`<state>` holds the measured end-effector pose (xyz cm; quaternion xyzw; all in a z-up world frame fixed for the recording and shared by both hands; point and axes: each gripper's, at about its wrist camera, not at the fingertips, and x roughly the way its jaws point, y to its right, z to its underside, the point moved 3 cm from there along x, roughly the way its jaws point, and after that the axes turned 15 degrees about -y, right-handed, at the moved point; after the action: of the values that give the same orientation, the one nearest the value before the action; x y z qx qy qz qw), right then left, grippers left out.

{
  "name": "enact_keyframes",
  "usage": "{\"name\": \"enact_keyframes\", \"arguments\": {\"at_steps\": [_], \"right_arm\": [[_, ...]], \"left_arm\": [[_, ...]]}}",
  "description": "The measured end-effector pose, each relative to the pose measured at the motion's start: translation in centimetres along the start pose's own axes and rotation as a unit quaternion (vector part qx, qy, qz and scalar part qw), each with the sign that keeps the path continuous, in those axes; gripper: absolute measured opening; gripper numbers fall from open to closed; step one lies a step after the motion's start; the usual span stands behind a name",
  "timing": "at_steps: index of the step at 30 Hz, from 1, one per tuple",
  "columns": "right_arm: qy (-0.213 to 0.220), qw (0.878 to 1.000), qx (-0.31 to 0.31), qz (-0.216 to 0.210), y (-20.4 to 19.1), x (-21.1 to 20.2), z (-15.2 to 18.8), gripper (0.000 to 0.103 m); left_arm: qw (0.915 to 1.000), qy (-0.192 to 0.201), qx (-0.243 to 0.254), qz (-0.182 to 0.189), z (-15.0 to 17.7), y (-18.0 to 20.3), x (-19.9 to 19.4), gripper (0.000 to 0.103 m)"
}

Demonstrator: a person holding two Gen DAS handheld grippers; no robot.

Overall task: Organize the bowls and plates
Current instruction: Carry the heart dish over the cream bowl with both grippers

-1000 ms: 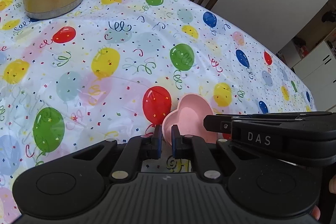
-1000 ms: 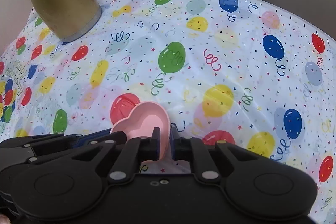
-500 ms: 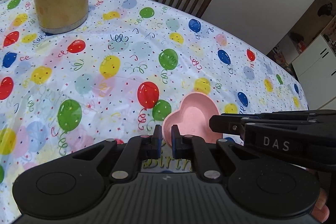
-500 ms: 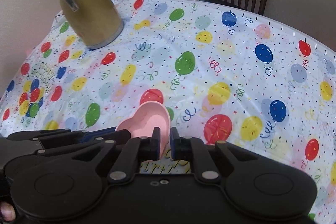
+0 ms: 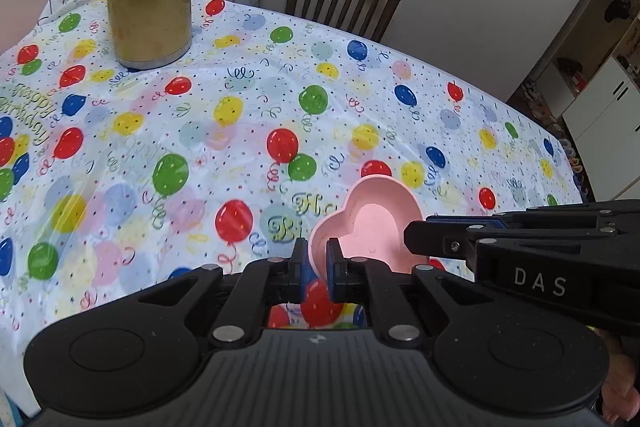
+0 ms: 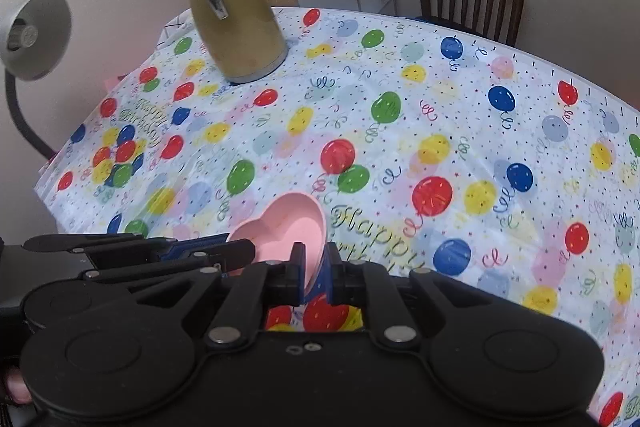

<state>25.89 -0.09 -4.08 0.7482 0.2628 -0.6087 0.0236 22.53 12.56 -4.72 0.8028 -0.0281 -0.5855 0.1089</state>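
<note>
Both our grippers, left gripper [image 5: 317,263] and right gripper [image 6: 314,267], clamp opposite rims of the pink heart bowl [image 5: 370,223], apparently lifted clear above the tablecloth [image 5: 240,131]; next we need somewhere to set it.

Two black plastic grippers. Left gripper [image 5: 317,263] built on a ribbed matte body, with two round discs at the sides and angled link arms fixed by silver rivets (four showing). Blue pads [image 5: 304,269] lining the fingers. Right gripper [image 6: 313,269] made to the same pattern, its side stamped "DAS" in pale letters, one small screw near the tip.
</note>
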Motion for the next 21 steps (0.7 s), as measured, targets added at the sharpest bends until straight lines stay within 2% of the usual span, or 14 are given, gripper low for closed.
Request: {"name": "enact_keyframes", "arguments": {"at_steps": [10, 21], "right_arm": [[-0.006, 1.000, -0.018, -0.019, -1.2, -1.8, 5.1, 0.009], [-0.047, 0.998, -0.019, -0.025, -1.9, 0.8, 8.5, 0.009]], "left_arm": [[0.9997, -0.013, -0.004, -0.020, 5.4, 1.0, -1.3, 0.009], [0.9980, -0.055, -0.004, -0.031, 8.5, 0.1, 1.0, 0.009]]}}
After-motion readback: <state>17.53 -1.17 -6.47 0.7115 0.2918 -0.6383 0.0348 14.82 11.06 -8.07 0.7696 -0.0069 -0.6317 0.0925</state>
